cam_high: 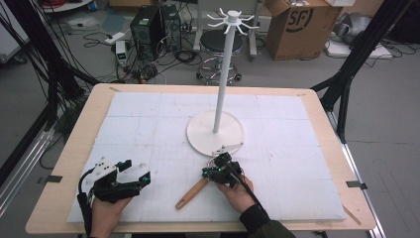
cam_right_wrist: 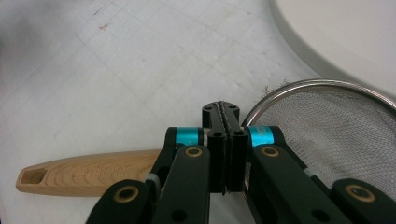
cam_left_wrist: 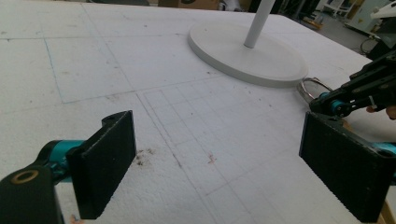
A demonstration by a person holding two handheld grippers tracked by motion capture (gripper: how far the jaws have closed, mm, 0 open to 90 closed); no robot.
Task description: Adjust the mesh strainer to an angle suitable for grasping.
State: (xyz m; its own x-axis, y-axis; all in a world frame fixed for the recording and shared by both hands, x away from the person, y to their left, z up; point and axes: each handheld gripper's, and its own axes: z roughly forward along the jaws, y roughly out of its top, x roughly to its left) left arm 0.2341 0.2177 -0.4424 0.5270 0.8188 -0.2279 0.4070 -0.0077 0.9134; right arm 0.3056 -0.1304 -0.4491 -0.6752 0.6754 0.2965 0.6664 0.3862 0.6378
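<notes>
A strainer with a wooden handle (cam_high: pixel 192 193) lies on the white foam mat, its wire-mesh bowl (cam_right_wrist: pixel 317 126) close to the round base (cam_high: pixel 203 134) of a white hook stand (cam_high: pixel 222 74). My right gripper (cam_high: pixel 224 157) hovers over the spot where handle meets bowl. In the right gripper view its jaws (cam_right_wrist: pixel 220 109) are pressed together; whether thin wire is pinched between them I cannot tell. My left gripper (cam_high: pixel 137 170) rests at the front left, open, with only bare mat between its pads (cam_left_wrist: pixel 107 163). In the left gripper view the strainer's rim (cam_left_wrist: pixel 314 86) and the right gripper (cam_left_wrist: pixel 359 91) appear at right.
The stand's pole rises tall from the mat's middle, with hooks at its top (cam_high: pixel 230 20). The wooden table edge (cam_high: pixel 74 144) frames the mat. Beyond the table are a stool (cam_high: pixel 220 42), computer cases (cam_high: pixel 148 25), a cardboard box (cam_high: pixel 302 25) and black frame legs (cam_high: pixel 346 74).
</notes>
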